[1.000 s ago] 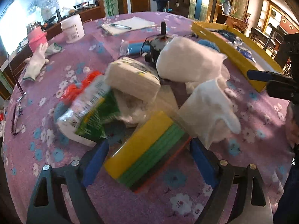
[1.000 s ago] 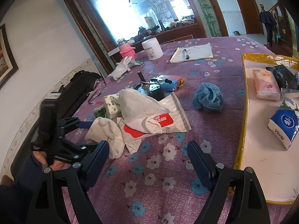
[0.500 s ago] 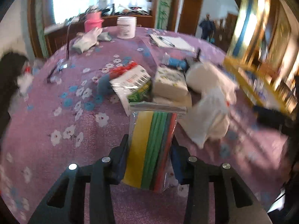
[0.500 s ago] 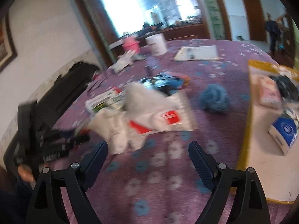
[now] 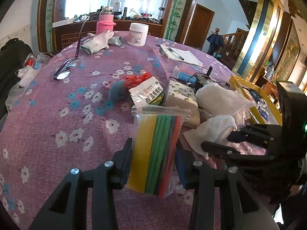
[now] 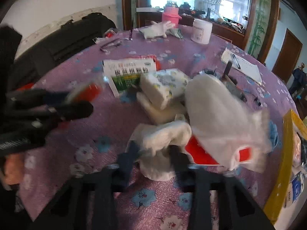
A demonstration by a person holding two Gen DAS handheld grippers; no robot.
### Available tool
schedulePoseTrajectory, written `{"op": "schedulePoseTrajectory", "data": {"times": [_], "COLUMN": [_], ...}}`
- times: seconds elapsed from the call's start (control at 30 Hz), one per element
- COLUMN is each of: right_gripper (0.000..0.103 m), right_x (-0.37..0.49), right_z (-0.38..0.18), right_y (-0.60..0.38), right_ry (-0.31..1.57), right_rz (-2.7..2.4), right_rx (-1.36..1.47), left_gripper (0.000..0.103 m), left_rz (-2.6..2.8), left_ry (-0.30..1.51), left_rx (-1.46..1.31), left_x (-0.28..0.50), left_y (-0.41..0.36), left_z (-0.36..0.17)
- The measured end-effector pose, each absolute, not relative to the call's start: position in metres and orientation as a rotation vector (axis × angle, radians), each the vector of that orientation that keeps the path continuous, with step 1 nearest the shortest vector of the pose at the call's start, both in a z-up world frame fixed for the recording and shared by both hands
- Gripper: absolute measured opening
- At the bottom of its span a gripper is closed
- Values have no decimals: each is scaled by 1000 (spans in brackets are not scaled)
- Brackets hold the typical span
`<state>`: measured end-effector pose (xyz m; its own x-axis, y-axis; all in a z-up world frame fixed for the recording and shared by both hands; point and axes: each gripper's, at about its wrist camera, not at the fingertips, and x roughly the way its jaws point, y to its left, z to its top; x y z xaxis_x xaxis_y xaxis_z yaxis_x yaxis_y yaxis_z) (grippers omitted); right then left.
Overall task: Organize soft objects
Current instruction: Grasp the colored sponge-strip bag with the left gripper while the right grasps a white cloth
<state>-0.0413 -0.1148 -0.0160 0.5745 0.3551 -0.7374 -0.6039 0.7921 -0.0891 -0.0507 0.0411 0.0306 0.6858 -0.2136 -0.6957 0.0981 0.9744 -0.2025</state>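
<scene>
My left gripper (image 5: 153,153) is shut on a clear bag of coloured sponge cloths (image 5: 155,151), yellow, green and red, held above the purple floral tablecloth (image 5: 57,111). My right gripper (image 6: 153,153) is closed around a white cloth (image 6: 163,140); it also shows in the left wrist view (image 5: 211,130). A white plastic bag with red print (image 6: 220,115), a tissue pack (image 6: 165,84), a green-and-white packet (image 6: 126,72) and a blue cloth (image 5: 117,94) lie in a pile.
A yellow tray (image 6: 284,153) with packs stands at the right. Glasses (image 5: 65,69), white gloves (image 5: 97,40), a pink bottle (image 5: 105,23), a white jar (image 5: 138,34) and a notepad with pen (image 5: 180,55) lie farther back.
My left gripper closed on the sponge bag and lifted it. My right gripper swung left to the pile and closed on the white cloth.
</scene>
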Motion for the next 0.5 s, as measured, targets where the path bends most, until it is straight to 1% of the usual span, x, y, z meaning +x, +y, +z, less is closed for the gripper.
{"op": "schedulePoseTrajectory", "data": {"times": [0.03, 0.1, 0.23, 0.33, 0.5], "right_gripper": [18, 16, 16, 16, 16], "right_x": [-43, -47, -62, -78, -97], "right_z": [-13, -8, 2, 7, 12], "right_y": [-117, -126, -143, -147, -137], "right_ry": [771, 762, 735, 715, 688], "right_rz": [569, 571, 588, 593, 563], "right_rx": [-337, -282, -199, -198, -279], "left_gripper": [39, 39, 39, 39, 39], "left_rz": [-177, -186, -188, -185, -159], "left_ry": [796, 797, 787, 787, 777], "left_rx": [-152, -153, -154, -150, -143], "left_x": [-51, -50, -51, -52, -53], "left_y": [41, 41, 41, 40, 40], "left_z": [31, 31, 32, 33, 34]}}
